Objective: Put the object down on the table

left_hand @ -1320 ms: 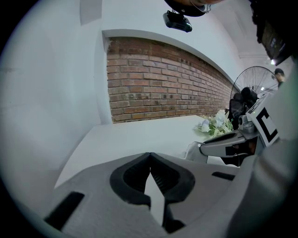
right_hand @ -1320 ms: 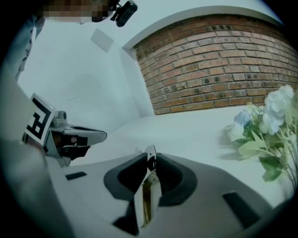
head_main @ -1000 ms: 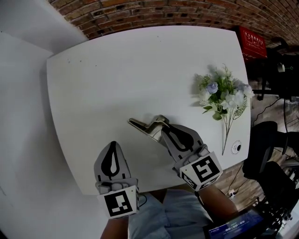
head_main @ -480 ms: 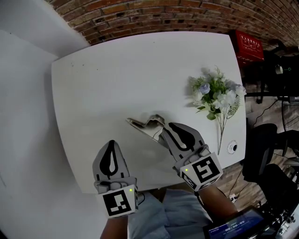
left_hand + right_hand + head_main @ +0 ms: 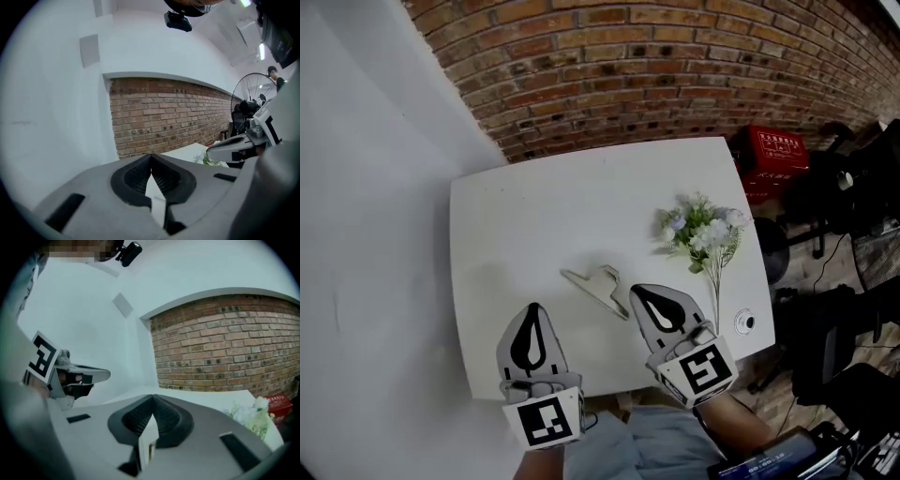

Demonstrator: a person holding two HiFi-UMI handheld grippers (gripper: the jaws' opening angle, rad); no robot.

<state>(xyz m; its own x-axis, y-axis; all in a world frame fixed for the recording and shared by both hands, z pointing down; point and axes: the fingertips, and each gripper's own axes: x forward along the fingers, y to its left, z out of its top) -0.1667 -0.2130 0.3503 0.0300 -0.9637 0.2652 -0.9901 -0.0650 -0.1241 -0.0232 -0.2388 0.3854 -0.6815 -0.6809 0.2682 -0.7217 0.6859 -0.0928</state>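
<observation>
So the pale beige clothes hanger (image 5: 592, 292) is lying flat on the white counter (image 5: 544, 216), toward the near side and roughly in the middle left to right. Its hook points to the far side and one arm runs down toward the near right. That arm ends just beside the left edge of the right gripper (image 5: 637, 289), and from the head view I honestly can't tell if they touch. The right gripper view shows its jaws together at the tips. There's only a pale sliver in the slit below them, and I can't make out what that is. The left gripper (image 5: 532, 307) hangs over the near edge of the counter, left of the hanger and apart from it. Its jaws are together too, with nothing between them, just white counter showing through the gap. Over on the right side of the counter there's a bunch of white and lilac artificial flowers (image 5: 698, 230) with the stems pointing near. A small white round fitting with a dark centre (image 5: 743, 322) sits by the near right corner. Past the far edge is a red brick wall (image 5: 656, 66), with a red plastic crate (image 5: 773, 150) on the floor off the far right corner.
</observation>
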